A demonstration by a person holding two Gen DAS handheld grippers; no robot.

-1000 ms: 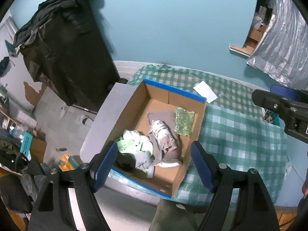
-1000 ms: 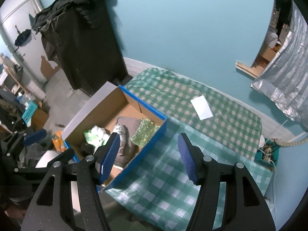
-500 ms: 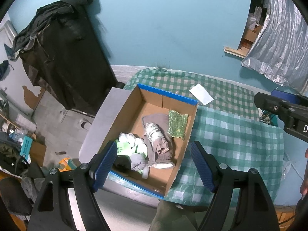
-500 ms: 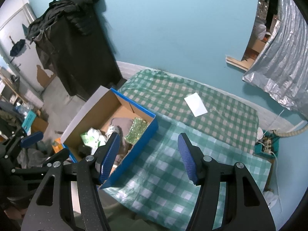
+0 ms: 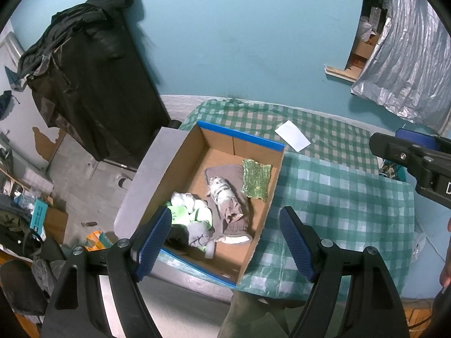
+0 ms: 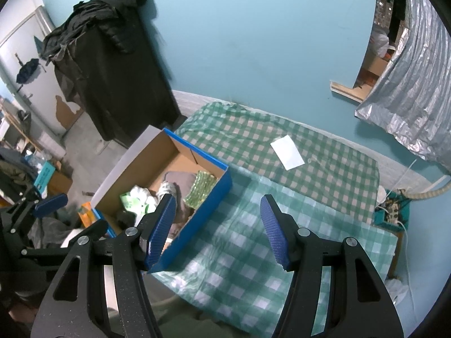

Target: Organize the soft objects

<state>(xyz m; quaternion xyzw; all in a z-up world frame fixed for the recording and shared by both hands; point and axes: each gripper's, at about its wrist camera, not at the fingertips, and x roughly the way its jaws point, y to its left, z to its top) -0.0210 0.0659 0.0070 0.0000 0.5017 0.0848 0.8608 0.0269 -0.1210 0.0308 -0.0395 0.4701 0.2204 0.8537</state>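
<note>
Box (image 5: 180, 169) on checked cloth (image 5: 332, 197), left edge of table, holds all visible soft items: grey cloth (image 5: 225, 173), green sponge (image 5: 256, 178), sock bundle (image 5: 227, 200), white-green pile (image 5: 188, 211). Left gripper (image 5: 225, 242) held high above box, jaws apart, empty. Right gripper (image 6: 217, 228) likewise spread, empty, over cloth. Paper slip (image 6: 287, 152) alone outside. Judgement: collecting step looks finished or near it. Next move, if any: descend into box, tidy contents.
</note>
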